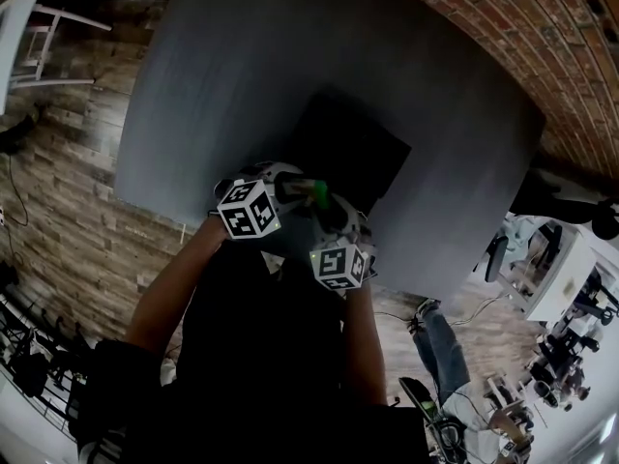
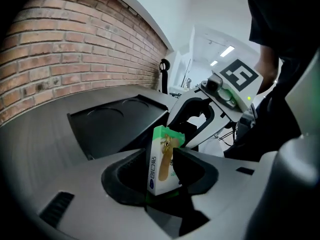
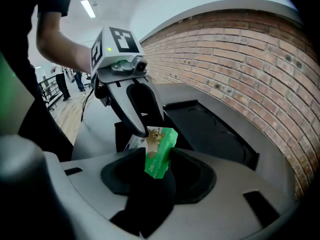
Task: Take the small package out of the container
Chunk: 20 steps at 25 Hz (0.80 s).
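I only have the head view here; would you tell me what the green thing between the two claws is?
Observer: A small package, white and green with a cartoon figure, standing between the left claw's jaws.
Operator: Is it within the right claw too?
Observer: Yes, it stands between the right claw's jaws as well, green side towards that camera.
Operator: Is it in the tray?
Observer: No, the black tray lies beyond it, with two round recesses showing.
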{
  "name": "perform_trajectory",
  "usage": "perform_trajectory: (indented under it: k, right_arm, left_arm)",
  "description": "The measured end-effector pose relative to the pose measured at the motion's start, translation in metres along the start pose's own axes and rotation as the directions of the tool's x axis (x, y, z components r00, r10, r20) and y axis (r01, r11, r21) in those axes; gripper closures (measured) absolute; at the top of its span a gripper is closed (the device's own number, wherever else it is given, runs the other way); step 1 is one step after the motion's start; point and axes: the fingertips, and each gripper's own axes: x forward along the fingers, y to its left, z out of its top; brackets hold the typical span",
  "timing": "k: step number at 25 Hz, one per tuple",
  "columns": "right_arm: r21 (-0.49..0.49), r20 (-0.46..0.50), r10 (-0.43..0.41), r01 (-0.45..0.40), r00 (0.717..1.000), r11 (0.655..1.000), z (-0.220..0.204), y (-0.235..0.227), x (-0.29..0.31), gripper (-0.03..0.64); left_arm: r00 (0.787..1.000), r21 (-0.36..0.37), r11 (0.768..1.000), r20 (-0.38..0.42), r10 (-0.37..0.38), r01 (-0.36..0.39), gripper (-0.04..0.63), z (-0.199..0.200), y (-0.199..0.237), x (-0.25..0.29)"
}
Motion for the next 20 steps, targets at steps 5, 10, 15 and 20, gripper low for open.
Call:
perform_trajectory:
  k: [5,10,15,20]
  right_arm:
    - [-0.051,0.024,0.011,-0.010,1.000,0.999,0.0029,0.0002,-0.0018,0.439]
    - [-0.096,0.029,0.018,-0.015,0.999,0.995,0.0033,-0.0001,-0.0019,0.439]
    - [-0.148,0.035,0.030,-0.025,0.999,0.989,0.0020,-0.0001,-0.0025,0.440]
    - [-0.163,0.050,0.038,-0.030,0.998,0.986,0.0038,0.0005,-0.0027,0.440]
  left_arm:
    - [0.999,0.013,1.000,-0.029,-0.026,0.026,0.433,-0.0022,-0.0007,0.0058]
    - [0.998,0.015,0.998,-0.036,-0.060,0.061,0.432,-0.0020,-0.0006,0.0074]
    - [0.994,0.010,0.994,-0.032,-0.106,0.106,0.425,-0.0014,-0.0017,0.0088]
    - [0.988,0.005,0.989,-0.049,-0.147,0.147,0.430,-0.0024,-0.0033,0.0086]
